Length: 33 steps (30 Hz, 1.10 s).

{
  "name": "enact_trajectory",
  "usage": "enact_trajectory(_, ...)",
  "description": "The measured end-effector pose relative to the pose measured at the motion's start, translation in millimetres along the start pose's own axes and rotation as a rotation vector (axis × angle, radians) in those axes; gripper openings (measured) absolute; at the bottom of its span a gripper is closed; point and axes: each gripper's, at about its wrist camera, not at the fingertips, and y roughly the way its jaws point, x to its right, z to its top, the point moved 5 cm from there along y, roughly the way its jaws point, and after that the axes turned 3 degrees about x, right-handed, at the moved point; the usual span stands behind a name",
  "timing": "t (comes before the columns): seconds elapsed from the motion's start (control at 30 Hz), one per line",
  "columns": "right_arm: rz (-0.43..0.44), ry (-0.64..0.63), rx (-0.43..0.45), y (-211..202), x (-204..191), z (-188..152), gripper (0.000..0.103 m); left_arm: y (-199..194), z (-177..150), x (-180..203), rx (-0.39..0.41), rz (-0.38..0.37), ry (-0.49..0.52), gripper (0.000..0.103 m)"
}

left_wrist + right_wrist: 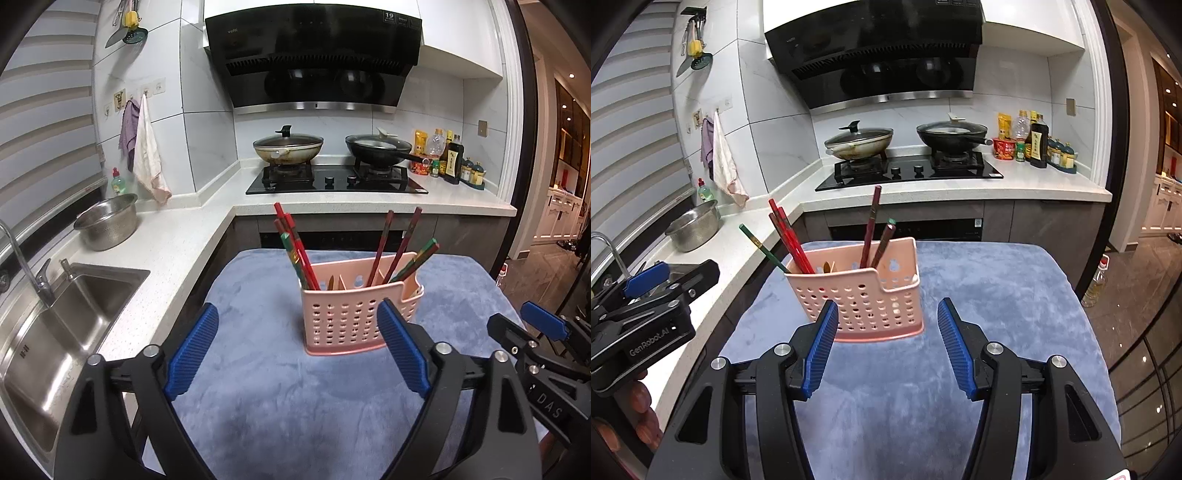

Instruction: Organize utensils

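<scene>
Blue cloth (280,406), pink holder (347,317) with chopsticks (295,251) (upright), both tools parted

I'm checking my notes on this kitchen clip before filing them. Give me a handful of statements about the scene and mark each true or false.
1. The pink holder stands upright on the blue cloth. True.
2. The chopsticks lie flat on the cloth. False: they stand in the holder, leaning outward.
3. The left tool is open, with nothing between its pads. True.
4. The right tool grips a chopstick. False: it is open and holds nothing.
5. Both pans on the stove have lids on. True.
6. The metal colander sits inside the sink. False: it rests on the counter beside the sink.
</scene>
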Motion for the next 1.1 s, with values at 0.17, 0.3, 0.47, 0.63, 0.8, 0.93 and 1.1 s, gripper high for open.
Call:
enact_trajectory(0.17, -0.024, 0.004, -0.02, -4.0, 4.6, -7.8, 0.059, -5.1, -10.4, 0.5, -0.015, 0.022, 0.015, 0.09)
enact_trajectory(0.3, -0.05, -0.003, -0.019, -11.5, 5.5, -10.5, 0.068, -6.3, -18.6, -1.3, -0.039, 0.025, 0.006, 0.094)
enact_trajectory(0.47, -0.075, -0.012, -0.017, -18.2, 7.5, -11.9, 0.08, -7.1, -27.8, -5.9, -0.063, 0.031, -0.003, 0.096)
enact_trajectory(0.63, -0.084, -0.019, -0.03, -18.4, 8.1, -17.7, 0.087, -4.7, -37.5, -10.4, -0.091, 0.04, -0.013, 0.096)
enact_trajectory(0.8, -0.104, -0.021, -0.038, -15.6, 11.0, -23.9, 0.096, -2.0, -45.4, -15.6, -0.114, 0.044, -0.023, 0.096)
enact_trajectory(0.93, -0.142, -0.028, -0.035, -14.5, 16.4, -26.7, 0.096, -0.2, -49.0, -17.4, -0.124, 0.049, -0.028, 0.096)
enact_trajectory(1.1, -0.155, -0.023, -0.04, -13.4, 20.8, -29.8, 0.096, 1.4, -52.2, -16.0, -0.129, 0.066, -0.019, 0.096)
